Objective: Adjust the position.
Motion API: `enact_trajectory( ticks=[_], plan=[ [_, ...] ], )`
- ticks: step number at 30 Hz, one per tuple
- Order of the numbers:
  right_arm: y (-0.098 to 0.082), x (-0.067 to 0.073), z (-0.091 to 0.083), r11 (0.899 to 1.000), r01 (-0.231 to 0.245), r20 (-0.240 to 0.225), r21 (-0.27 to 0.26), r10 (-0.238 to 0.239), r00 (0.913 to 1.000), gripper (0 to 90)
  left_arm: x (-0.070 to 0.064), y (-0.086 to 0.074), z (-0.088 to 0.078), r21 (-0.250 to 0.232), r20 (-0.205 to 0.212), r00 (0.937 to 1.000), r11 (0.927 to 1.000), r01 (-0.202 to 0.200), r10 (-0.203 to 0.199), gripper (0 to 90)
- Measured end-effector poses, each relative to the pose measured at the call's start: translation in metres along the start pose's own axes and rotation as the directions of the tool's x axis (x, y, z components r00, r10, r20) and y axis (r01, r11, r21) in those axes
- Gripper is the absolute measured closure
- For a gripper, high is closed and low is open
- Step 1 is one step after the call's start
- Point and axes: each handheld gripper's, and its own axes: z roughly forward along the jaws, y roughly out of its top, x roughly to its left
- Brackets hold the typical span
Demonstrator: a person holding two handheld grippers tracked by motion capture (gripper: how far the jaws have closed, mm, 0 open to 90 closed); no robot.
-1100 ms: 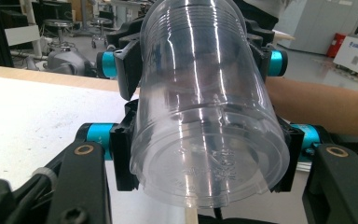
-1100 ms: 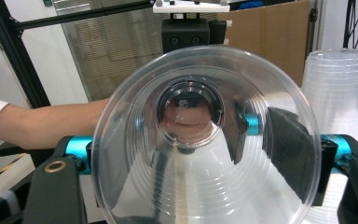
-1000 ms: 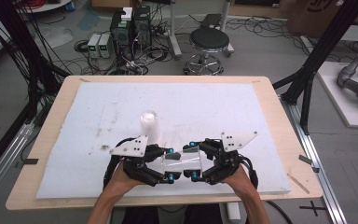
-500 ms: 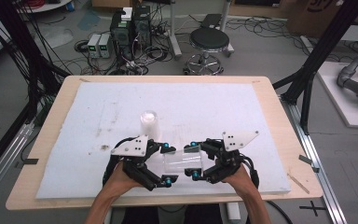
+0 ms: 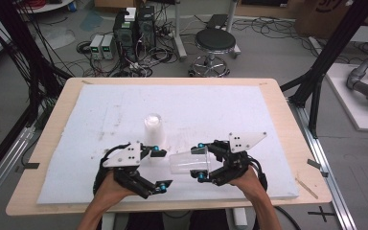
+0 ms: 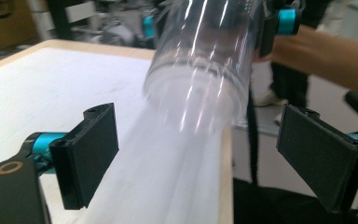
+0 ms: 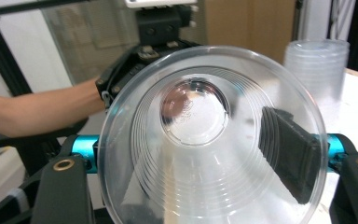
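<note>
My right gripper (image 5: 202, 161) pinches the clear cup (image 5: 189, 162) sideways above the table (image 5: 278, 100); my left gripper (image 5: 160, 167) has just been opening, jaws spread, nothing between them

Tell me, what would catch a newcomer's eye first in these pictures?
Probably the clear plastic cup held sideways above the white table mat near its front edge, clamped at the mouth by the right gripper. Left of it, the left gripper has just opened off the cup's base, and a stack of upturned cups stands behind.
</note>
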Motion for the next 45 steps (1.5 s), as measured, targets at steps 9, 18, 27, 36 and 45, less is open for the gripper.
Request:
enact_trajectory(
  ticks=[9, 18, 27, 36, 45],
  plan=[
    [0.008, -0.008, -0.007, 0.987, -0.042, 0.150, 0.156, 0.018, 0.9885, 29.7, 0.010, -0.030, -0.044, 0.008, -0.216, 0.9750, 0.9984, 0.056, -0.053, 12.7],
    [0.023, -0.021, -0.004, 0.938, -0.127, 0.288, 0.323, 0.030, 0.9570, 29.8, 0.029, -0.067, -0.065, -0.048, -0.395, 0.9046, 0.9867, 0.155, -0.161, 12.7],
    [0.030, -0.035, 0.005, 0.865, -0.257, 0.432, 0.430, 0.053, 0.9003, 29.9, 0.039, -0.091, -0.069, -0.078, -0.452, 0.8645, 0.9753, 0.206, -0.219, 12.8],
    [0.031, -0.045, 0.009, 0.835, -0.307, 0.481, 0.458, 0.058, 0.8749, 30.0, 0.043, -0.101, -0.070, -0.103, -0.466, 0.8534, 0.9725, 0.209, -0.233, 12.8],
    [0.030, -0.050, 0.006, 0.825, -0.322, 0.494, 0.464, 0.062, 0.8675, 30.0, 0.042, -0.105, -0.070, -0.108, -0.470, 0.8497, 0.9709, 0.214, -0.239, 12.7]
  ],
)
